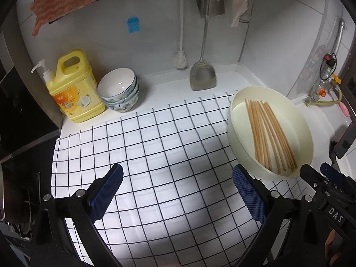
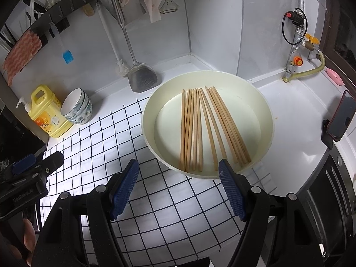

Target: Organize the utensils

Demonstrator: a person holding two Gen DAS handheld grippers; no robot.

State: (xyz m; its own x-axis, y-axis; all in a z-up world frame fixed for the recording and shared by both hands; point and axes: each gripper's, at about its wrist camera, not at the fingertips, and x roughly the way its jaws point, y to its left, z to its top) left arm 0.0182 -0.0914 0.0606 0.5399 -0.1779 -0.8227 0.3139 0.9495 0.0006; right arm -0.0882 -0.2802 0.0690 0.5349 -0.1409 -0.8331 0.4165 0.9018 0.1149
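Several wooden chopsticks (image 2: 207, 126) lie side by side in a round cream basin (image 2: 153, 104) on a white cloth with a black grid (image 2: 169, 207). They also show in the left wrist view (image 1: 269, 133), with the basin (image 1: 240, 140) at the right. My right gripper (image 2: 179, 171) is open and empty, just in front of the basin's near rim. My left gripper (image 1: 178, 178) is open and empty above the grid cloth (image 1: 155, 146), left of the basin. The right gripper's body shows at the left wrist view's right edge.
A yellow detergent jug (image 1: 74, 89) and stacked bowls (image 1: 119, 93) stand at the back left. A metal spatula (image 1: 203, 73), a brush (image 1: 180, 57) and cloths hang on the back wall. A phone on a stand (image 2: 340, 120) and gas pipe fittings (image 2: 298, 44) are at the right.
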